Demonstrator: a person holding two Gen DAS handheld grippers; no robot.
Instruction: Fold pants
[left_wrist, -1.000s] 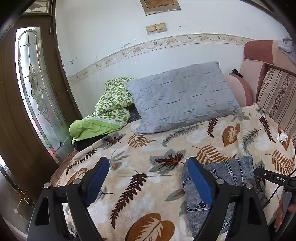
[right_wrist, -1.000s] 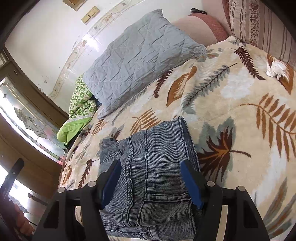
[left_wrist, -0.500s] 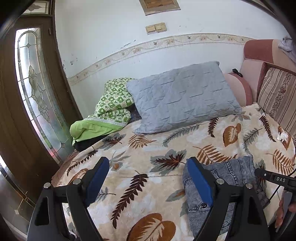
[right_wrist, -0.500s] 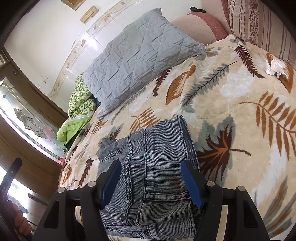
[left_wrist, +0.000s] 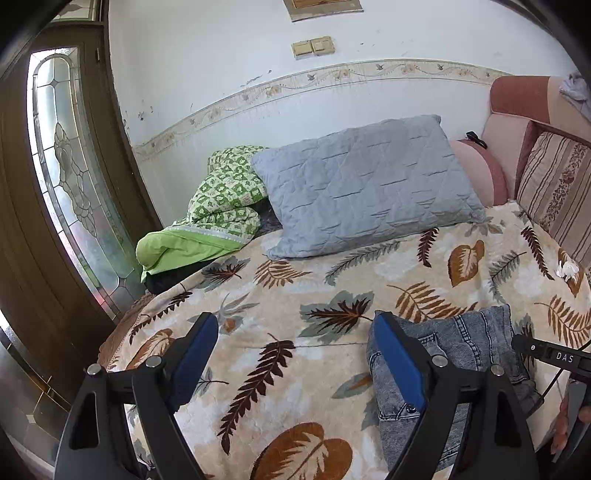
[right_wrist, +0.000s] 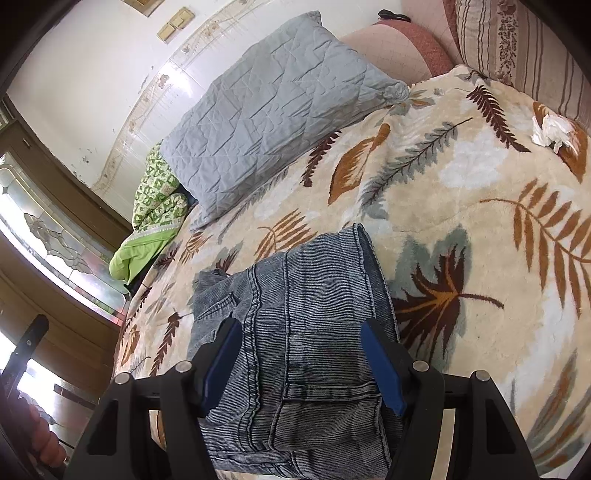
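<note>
The left claw (left_wrist: 291, 354) is held wide open over bare leaf-print blanket (left_wrist: 280, 295), with nothing gripped. The folded denim pants (right_wrist: 295, 332) lie near the bed's front edge, right of the left claw. The right claw (right_wrist: 299, 360) is spread wide above the bundle, its blue pads (right_wrist: 380, 365) straddling it without any grip.

Risks, as judged: the stacked layers could be dragged open if a pad catches a hem, and the bundle could be pushed off the front edge.

Legible writing: "DAS" is printed on the black device (left_wrist: 554, 356).
</note>
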